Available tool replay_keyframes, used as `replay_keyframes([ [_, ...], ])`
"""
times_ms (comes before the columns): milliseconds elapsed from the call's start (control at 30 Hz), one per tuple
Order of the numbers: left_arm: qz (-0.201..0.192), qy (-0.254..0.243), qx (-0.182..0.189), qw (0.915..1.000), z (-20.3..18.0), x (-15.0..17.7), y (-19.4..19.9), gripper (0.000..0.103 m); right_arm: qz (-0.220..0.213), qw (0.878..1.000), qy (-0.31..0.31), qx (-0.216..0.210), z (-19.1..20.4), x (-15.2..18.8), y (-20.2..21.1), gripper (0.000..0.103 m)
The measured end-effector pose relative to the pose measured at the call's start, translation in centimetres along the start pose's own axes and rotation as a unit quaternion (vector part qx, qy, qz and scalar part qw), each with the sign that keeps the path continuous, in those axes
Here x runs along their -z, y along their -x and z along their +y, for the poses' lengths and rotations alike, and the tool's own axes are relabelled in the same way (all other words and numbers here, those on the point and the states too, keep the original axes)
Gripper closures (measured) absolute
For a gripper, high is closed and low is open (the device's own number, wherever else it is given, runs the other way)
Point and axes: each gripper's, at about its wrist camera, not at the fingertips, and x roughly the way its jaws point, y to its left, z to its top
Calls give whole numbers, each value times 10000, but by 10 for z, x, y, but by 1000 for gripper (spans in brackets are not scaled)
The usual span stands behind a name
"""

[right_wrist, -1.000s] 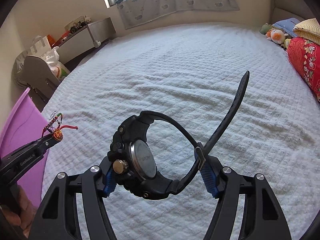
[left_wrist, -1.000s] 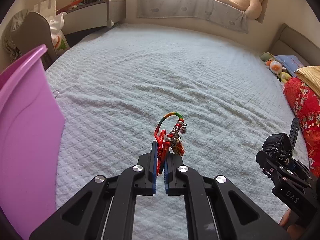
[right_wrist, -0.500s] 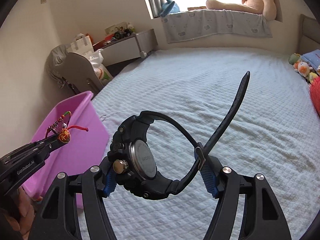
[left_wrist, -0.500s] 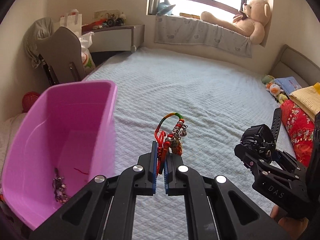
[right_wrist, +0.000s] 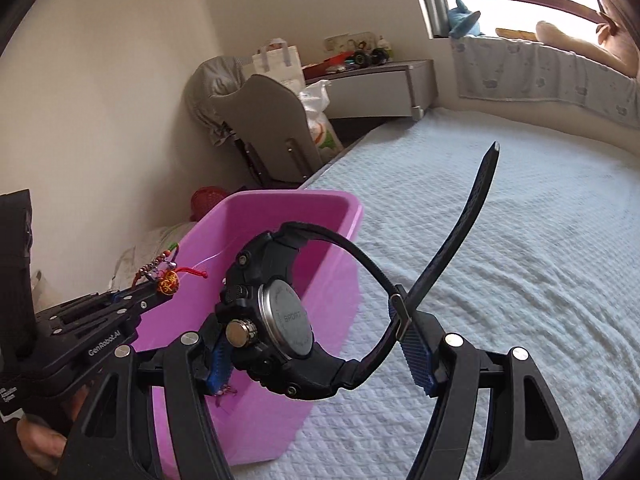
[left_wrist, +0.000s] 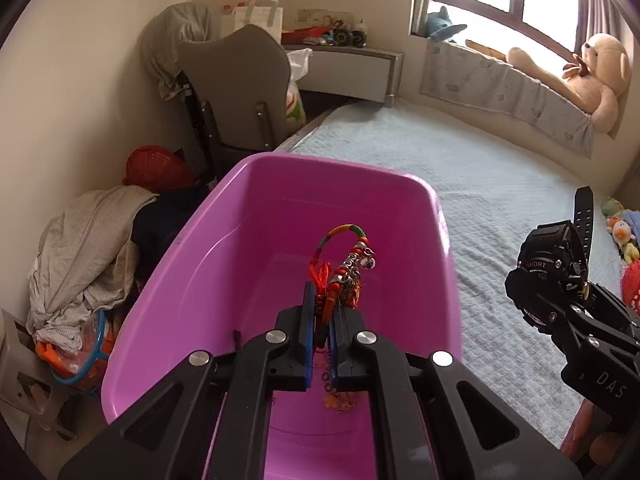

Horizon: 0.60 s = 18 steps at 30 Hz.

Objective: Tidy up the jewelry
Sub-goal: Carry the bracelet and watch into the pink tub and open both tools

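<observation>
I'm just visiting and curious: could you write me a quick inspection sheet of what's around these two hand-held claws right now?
Surface: bed with pale quilted cover.
Job's things: pink plastic tub at the bed's edge, small jewelry on its floor; colourful braided charm bracelet; black sport watch.
Clutter: clothes pile, red basket.
Grippers: left gripper shut on the bracelet, over the tub; right gripper clamps the watch.
Cables: nothing seen.
Surroundings: grey chair, teddy bear on the window sill.

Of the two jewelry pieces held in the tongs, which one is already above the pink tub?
The multicoloured braided cord bracelet, pinched in the left tongs, hangs over the pink plastic tub. The black sport watch in the right tongs is beside it.
</observation>
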Motion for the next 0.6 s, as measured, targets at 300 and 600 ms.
replay_keyframes([
  [300, 511, 419, -427, 9969, 40, 7, -38, 97, 527, 9969, 503, -312, 47, -26, -67, 37],
  [600, 862, 744, -530, 9921, 60, 9, -59, 97, 1009, 9927, 615, -251, 54, -33, -110, 37],
])
